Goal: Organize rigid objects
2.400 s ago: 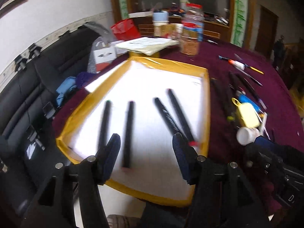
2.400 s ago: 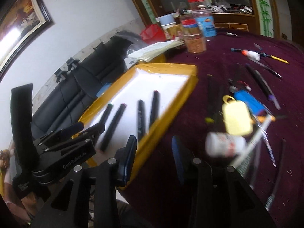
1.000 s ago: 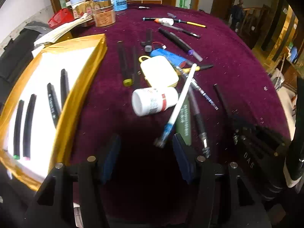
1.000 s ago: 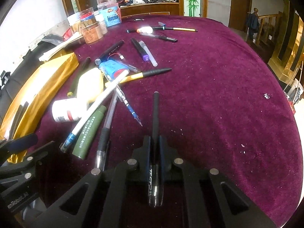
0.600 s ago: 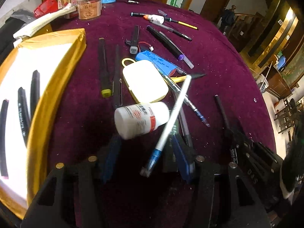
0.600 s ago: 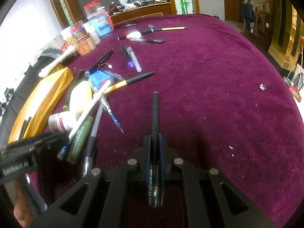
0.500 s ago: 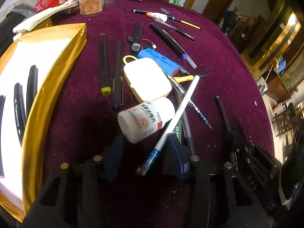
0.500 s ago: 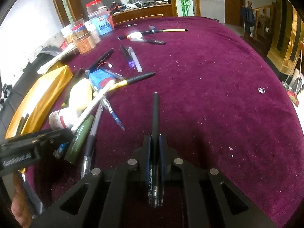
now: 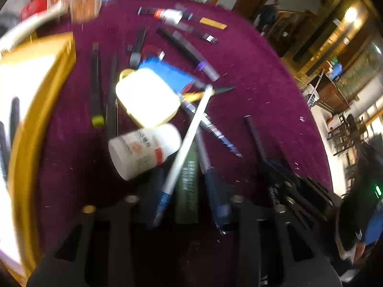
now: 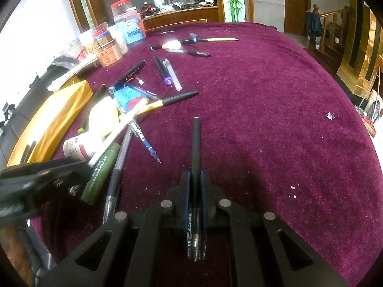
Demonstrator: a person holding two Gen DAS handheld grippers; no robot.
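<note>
On the surface [image 10: 263, 119]: a purple cloth carries a loose heap of pens and small things; sorted pens belong in the tray.
Tray [image 9: 26, 119]: gold-rimmed with a white floor, at nine o'clock in the left wrist view; dark pens already lie in it side by side.
Bottle [image 9: 143, 150]: white, lying on its side, at eleven o'clock from the left gripper [image 9: 185, 198] and touching the white pen.
Green marker [image 9: 188, 184]: thick, dull green, printed along the barrel; it lies between the left jaws, pointing to twelve o'clock.
White pen [image 9: 189, 141]: slim with a blue end, lying crosswise over the marker; its blue end is also between the jaws.
Left jaws: narrow and just been closing around both ends; blur hides whether the pads press yet.
Right gripper [image 10: 195, 177]: jaws clamped on a black pen [image 10: 196, 143], which points to twelve o'clock, its far end low over bare cloth.
Doing it well: I would settle on one pen only, centre it between the pads, and lift straight so the bottle does not roll.
</note>
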